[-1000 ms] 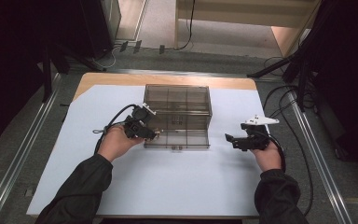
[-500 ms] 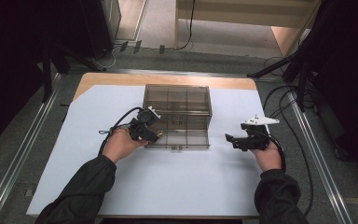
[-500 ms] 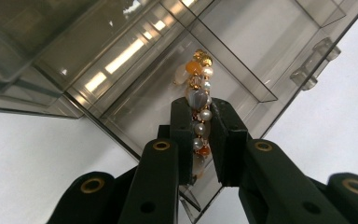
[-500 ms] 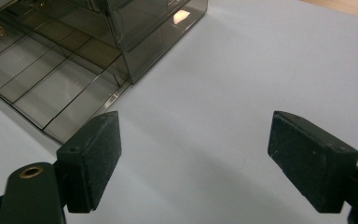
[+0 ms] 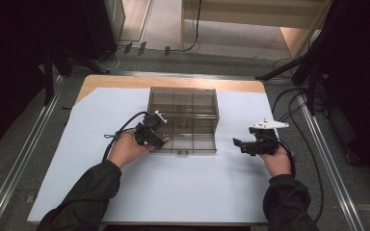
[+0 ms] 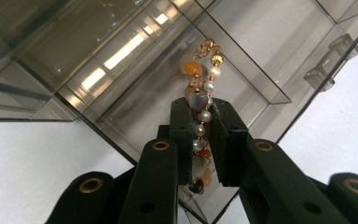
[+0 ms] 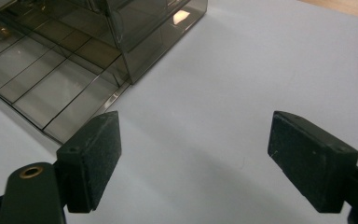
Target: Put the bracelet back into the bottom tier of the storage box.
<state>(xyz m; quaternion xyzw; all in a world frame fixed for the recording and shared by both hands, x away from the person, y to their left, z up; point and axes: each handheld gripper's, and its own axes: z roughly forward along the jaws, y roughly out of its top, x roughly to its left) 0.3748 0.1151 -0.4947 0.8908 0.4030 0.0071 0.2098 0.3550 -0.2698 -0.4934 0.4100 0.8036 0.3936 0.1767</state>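
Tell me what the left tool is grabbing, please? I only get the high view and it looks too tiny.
Observer: The left tool is shut on a beaded bracelet with pearly, orange and gold beads.
Operator: Where is the bracelet?
Observer: It hangs over a compartment of the pulled-out smoky plastic drawer. I cannot tell whether it touches the bottom.
Operator: And the other tool?
Observer: The right tool is wide open with nothing between its pads, above the white sheet.

Smoky grey transparent plastic drawer box (image 5: pixel 183 110) on a pale lavender-white table sheet (image 5: pixel 173 192); string of orange, pearl-white, grey and gold beads (image 6: pixel 200 100) between black gripper pads (image 6: pixel 228 140).
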